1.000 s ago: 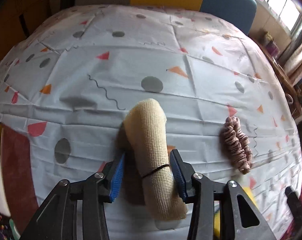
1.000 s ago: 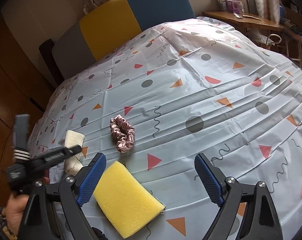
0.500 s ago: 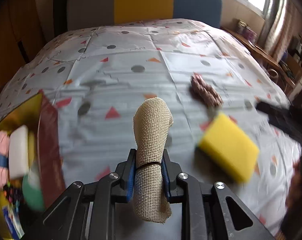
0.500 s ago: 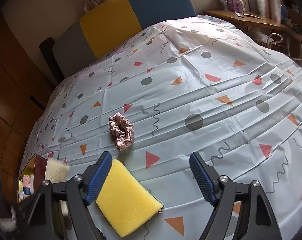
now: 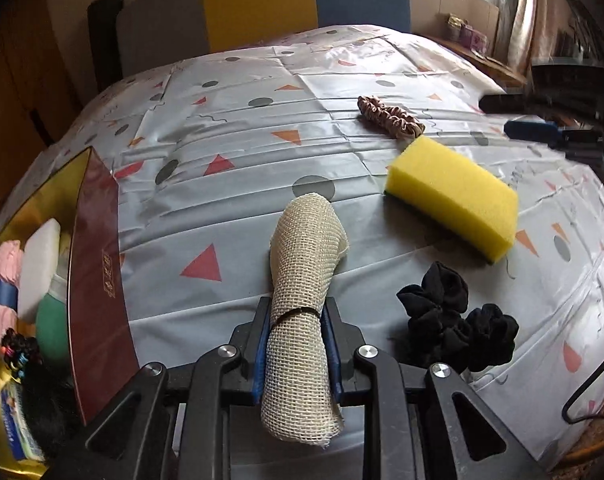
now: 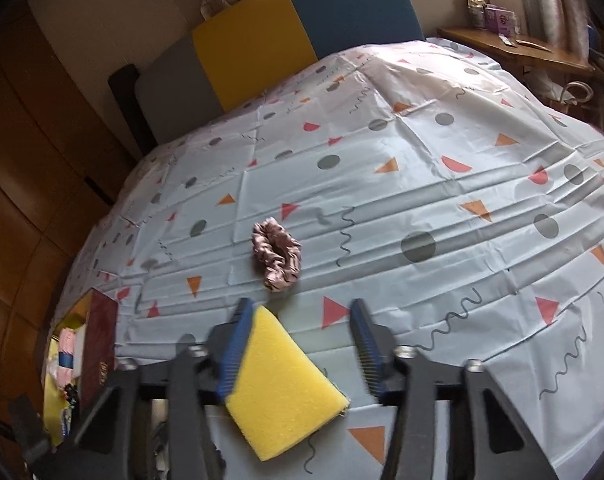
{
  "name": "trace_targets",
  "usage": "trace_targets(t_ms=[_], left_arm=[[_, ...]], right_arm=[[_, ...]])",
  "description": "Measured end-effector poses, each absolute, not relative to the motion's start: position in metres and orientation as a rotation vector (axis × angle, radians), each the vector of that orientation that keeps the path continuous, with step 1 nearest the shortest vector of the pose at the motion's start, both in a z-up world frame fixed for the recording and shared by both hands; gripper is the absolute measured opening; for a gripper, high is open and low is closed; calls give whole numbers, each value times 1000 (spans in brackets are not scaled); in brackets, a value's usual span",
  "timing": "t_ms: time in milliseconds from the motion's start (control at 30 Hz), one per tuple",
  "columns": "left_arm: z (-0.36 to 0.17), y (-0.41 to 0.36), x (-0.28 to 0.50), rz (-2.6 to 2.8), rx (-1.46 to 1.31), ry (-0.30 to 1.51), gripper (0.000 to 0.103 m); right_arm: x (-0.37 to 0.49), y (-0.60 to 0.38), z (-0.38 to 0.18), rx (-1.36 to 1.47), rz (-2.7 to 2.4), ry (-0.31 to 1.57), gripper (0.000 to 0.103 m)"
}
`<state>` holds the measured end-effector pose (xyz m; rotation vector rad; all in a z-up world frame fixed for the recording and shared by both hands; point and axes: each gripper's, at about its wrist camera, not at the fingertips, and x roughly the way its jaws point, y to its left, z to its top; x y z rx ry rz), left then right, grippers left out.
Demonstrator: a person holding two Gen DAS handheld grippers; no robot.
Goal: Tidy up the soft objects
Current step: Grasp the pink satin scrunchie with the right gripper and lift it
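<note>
While several soft things are already sitting in the gold-lined box (image 5: pixel 98 264) at about nine o'clock in the left wrist view, the sorting is looking roughly half done by my judgement: a white pad, pink and green pieces and a small dark hair tie are lying inside it, whereas the yellow sponge (image 5: pixel 453 196), the pink scrunchie (image 5: pixel 389 116) and the black scrunchie (image 5: pixel 457 320) are lying out on the patterned tabletop (image 5: pixel 230 216). The left hand-held gripper (image 5: pixel 298 344) is clamping the rolled mesh cloth (image 5: pixel 305 280) around its banded middle, holding it above the tabletop just right of the box; its long axis is running from six o'clock up toward twelve, with the folded far end pointing away from the camera and leaning slightly toward one o'clock. The right hand-held gripper (image 6: pixel 298 344) is closing around the sponge, which is lying between its jaws with the left pad (image 6: pixel 238 344) against its side and the right pad standing clear of it; the sponge's long axis is slanting from eleven o'clock down toward five. The pink scrunchie is lying just beyond it at twelve o'clock.
</note>
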<state>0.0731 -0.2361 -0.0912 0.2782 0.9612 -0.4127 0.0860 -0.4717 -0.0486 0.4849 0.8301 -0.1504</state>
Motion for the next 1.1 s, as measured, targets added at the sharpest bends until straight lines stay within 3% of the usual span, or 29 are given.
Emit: trace_targets(t_ms=[267,333,400,667,700,733,767,900,1100], left_arm=[[-95,-232,69,-438,255,922,23],[-95,-231,69,-444,245,918,23],[-95,-231,70,-451,241,917,23],[-95,-230,71,-461,215,913,23],[-95,-230,71,-462,217,910,23],[-95,-230,71,-462,217,907,23],[-96,-230,70,-461,217,906,23],[-96,-231,70,-462,214,894,23],[-96,-231,71,-463,212,894,23]], right_arm=[[93,-464,-59,455,-127,877,42],[103,-458,-59,417,-107,895,47],[118,-455,-57,369,-102,913,67],[220,-436,-72,209,-67,1041,77],[230,-433,-81,190,-65,1077,73],[240,-429,-94,141,-98,1132,61],[243,-425,-101,108,-110,1164,24],[240,-417,-96,88,-98,1148,16],[204,-428,-60,123,-148,1029,16]])
